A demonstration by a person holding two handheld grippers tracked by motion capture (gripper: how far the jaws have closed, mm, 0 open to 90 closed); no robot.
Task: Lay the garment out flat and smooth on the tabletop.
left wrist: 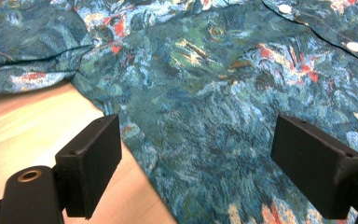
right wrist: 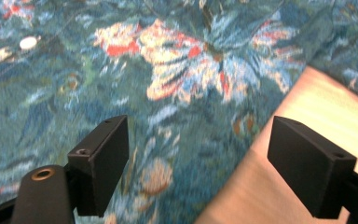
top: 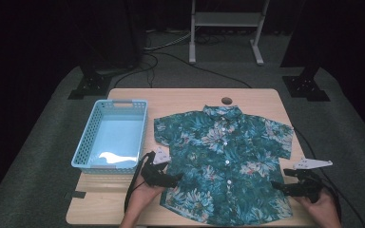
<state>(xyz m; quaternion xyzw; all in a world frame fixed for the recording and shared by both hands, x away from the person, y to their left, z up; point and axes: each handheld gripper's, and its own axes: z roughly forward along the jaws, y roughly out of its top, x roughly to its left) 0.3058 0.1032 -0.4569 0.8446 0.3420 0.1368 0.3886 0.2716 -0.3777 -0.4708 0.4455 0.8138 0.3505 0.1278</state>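
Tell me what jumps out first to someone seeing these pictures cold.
The floral shirt does: teal with red and white blooms, spread flat and buttoned across the middle of the wooden table. Next, the light blue basket to its left. Then the left claw and right claw, both open at the shirt's lower side edges.

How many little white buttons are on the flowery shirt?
4 that I can make out, in a line down the front of the shirt: near the collar, then lower and. More may hide in the busy pattern toward the hem.
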